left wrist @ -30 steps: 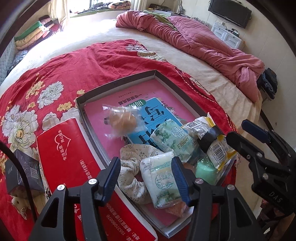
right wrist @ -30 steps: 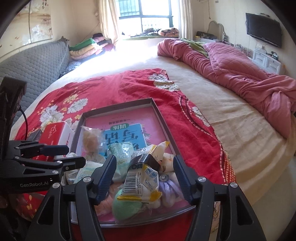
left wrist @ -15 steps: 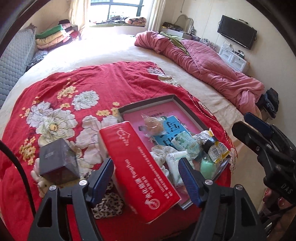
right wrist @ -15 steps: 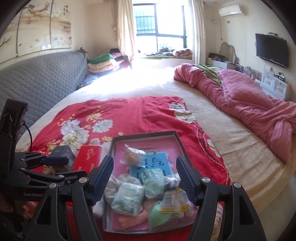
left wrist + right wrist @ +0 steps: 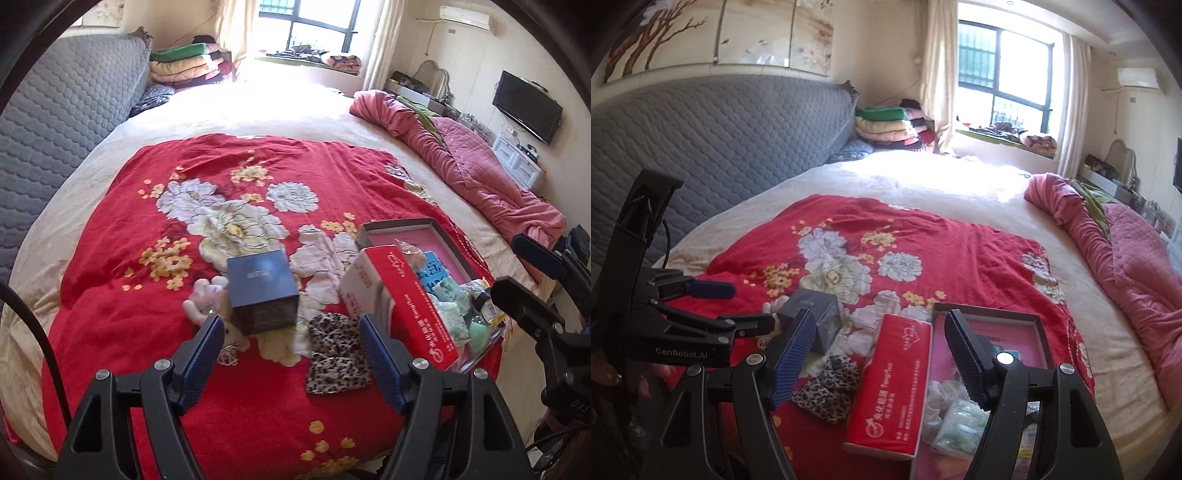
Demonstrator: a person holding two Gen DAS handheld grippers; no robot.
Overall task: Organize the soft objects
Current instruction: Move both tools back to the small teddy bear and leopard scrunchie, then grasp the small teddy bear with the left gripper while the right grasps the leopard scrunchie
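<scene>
A grey tray (image 5: pixel 402 224) with a pink lining holds several soft packets (image 5: pixel 450 314) at the right of the left wrist view. A red tissue box (image 5: pixel 402 306) lies along its left side. A leopard-print cloth (image 5: pixel 338 354) and a pale plush toy (image 5: pixel 210 295) lie on the red blanket beside a dark blue box (image 5: pixel 262 291). My left gripper (image 5: pixel 291 325) hovers above these with its jaws opening and nothing between them. My right gripper (image 5: pixel 880 317) is open and empty above the tissue box (image 5: pixel 890 380) and the tray (image 5: pixel 986 308).
A red floral blanket (image 5: pixel 184 332) covers the near part of the bed. A crumpled pink quilt (image 5: pixel 480 177) lies at the far right. The grey padded headboard (image 5: pixel 55 129) runs along the left, with folded bedding (image 5: pixel 886 125) by the window.
Both grippers have pulled back and up from the tray and swung left. The tray has slid toward the right of both views. Both pairs of jaws stand wider.
</scene>
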